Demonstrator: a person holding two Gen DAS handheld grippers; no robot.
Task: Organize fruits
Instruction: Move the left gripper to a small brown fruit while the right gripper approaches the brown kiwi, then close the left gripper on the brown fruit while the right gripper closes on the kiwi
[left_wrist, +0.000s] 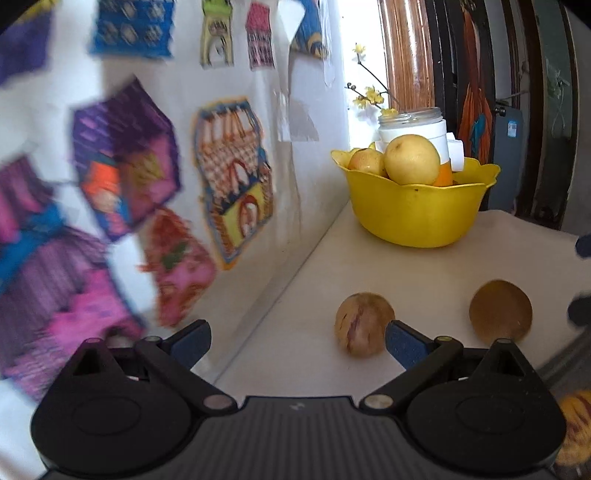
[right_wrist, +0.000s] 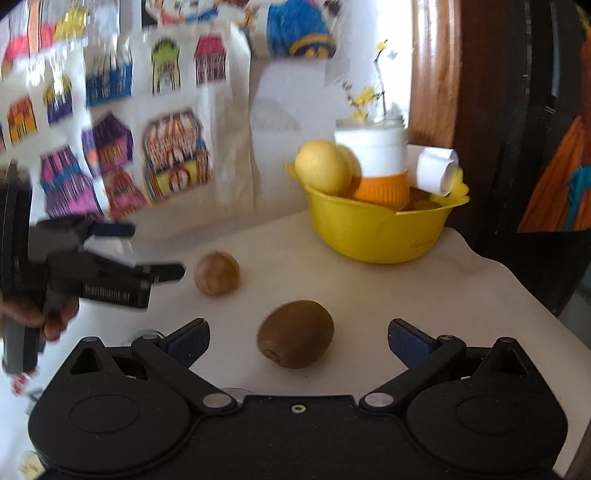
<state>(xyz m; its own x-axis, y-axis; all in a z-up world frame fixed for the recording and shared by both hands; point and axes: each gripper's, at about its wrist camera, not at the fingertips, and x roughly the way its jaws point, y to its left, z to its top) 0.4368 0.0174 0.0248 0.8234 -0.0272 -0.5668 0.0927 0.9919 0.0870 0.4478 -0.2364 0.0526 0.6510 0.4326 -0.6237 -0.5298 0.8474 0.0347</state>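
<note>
While both tools stand wide and empty, two loose fruits lie on the white bench (right_wrist: 480, 295) waiting to join the rest in the yellow bowl (right_wrist: 373, 229) at the far right. The right tool (right_wrist: 297, 341) has the kiwi (right_wrist: 295, 334) squarely between its spread fingers, near the front edge of the bench. The left tool (left_wrist: 297, 343) is aimed further left: the pale striped fruit (left_wrist: 364, 323) sits just beside its right finger (left_wrist: 406, 345), outside the gap, not within it. In the right wrist view that left tool (right_wrist: 147, 251) appears at the left, blurred, with a hand (right_wrist: 55, 317) beneath it.

The bowl is already heaped: a large yellow fruit (left_wrist: 412, 164) and a smaller one (left_wrist: 365, 162) ride above the rim, and a white jar (left_wrist: 415, 129) with a sprig of yellow flowers (left_wrist: 367, 96) stands behind them.

Several things could go amiss from here. If the left tool closes where it is, its right finger would likely nudge the striped fruit and send it rolling, perhaps into the kiwi or off the near edge. The kiwi, being oval and lying at an angle, could squirt out of a pinch that lands off its middle. Dropping more fruit onto the heap risks toppling the top pieces over the rim. The two tools are also working close together and could collide.
</note>
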